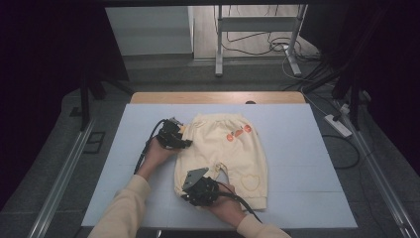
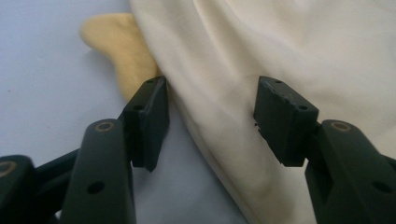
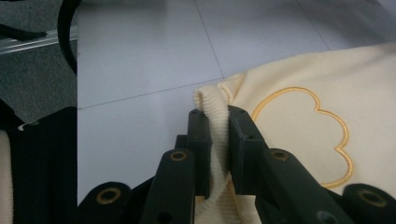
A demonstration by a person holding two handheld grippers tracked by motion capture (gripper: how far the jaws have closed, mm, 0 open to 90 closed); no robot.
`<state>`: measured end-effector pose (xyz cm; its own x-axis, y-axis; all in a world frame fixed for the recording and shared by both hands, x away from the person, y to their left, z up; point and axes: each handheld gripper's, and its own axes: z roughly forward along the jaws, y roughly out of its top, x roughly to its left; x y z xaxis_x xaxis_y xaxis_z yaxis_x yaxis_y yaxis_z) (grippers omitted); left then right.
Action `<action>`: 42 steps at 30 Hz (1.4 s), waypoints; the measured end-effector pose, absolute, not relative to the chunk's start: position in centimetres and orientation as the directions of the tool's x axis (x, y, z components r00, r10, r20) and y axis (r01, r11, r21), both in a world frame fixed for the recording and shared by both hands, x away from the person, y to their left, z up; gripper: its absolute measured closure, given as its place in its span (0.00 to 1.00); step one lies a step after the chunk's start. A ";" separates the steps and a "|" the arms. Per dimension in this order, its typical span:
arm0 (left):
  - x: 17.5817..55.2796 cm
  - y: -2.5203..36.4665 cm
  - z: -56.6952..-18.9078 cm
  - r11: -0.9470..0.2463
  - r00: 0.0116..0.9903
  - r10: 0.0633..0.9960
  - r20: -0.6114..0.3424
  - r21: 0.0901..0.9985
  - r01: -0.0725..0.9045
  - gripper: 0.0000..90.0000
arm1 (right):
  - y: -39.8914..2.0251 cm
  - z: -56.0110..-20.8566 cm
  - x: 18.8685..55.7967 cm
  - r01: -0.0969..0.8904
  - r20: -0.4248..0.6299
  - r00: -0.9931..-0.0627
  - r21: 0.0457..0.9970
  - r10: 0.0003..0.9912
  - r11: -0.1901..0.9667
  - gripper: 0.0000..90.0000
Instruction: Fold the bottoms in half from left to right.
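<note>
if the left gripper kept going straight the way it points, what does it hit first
Most likely the side edge of the cream shorts: the left gripper has open jaws straddling that fabric edge, one jaw over the white table. Depth is hard to judge.

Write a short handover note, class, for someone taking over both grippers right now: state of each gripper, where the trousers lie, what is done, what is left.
Left gripper: open, jaws astride the side edge of the trousers, near the waistband; not gripping yet.
Right gripper: shut on the ribbed cuff of one leg, beside the stitched cloud outline.
Trousers: flat on the white board, waistband at the far end, legs toward the person.
Done: cuff gripped.
Left: probably close the left jaws on the edge, then fold or lift.
</note>
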<state>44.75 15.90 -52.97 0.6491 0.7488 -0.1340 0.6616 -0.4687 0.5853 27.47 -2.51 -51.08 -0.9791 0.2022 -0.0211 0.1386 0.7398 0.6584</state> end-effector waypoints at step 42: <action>43.3 16.8 -48.8 -0.409 0.707 0.667 -0.236 0.677 0.612 0.94 | -2.7 -49.8 27.2 0.121 -0.024 -0.982 0.685 0.188 0.718 0.88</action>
